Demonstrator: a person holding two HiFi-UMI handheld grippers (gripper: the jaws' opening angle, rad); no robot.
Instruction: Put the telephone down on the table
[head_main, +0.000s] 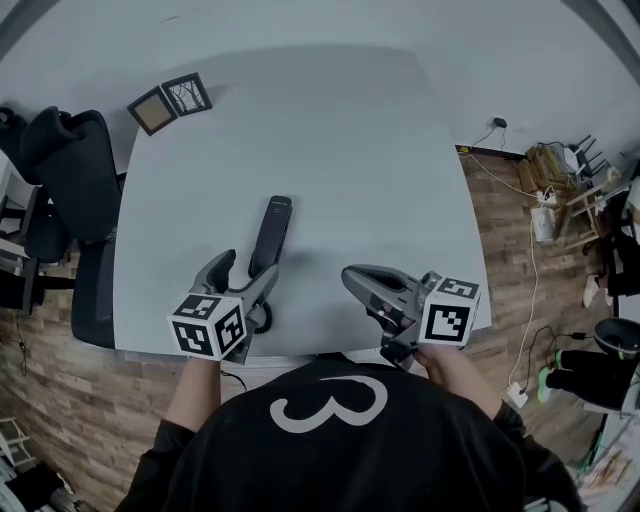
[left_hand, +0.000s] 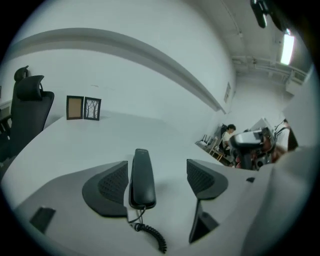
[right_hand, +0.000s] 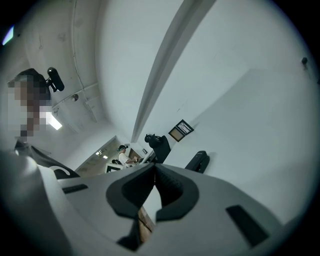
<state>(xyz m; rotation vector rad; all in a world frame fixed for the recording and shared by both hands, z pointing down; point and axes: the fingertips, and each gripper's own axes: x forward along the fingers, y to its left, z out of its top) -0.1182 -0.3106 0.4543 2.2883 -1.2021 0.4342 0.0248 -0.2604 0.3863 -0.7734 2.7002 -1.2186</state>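
You're spreading the left gripper (left_hand: 157, 171) wide around the slim black corded telephone handset (left_hand: 141, 177) so it's lying free on the pale grey table (head_main: 350, 150) near its front edge, while the right gripper (right_hand: 154, 172) is idling there, pressed together and empty.

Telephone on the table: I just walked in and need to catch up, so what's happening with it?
A person holds a gripper in each hand. The telephone lies flat on the table, its coiled cord trailing toward the person. The left gripper has its jaws wide open on either side of it, not clamping it, so it looks set down. The right gripper hangs near the table's front edge, jaws together and empty.
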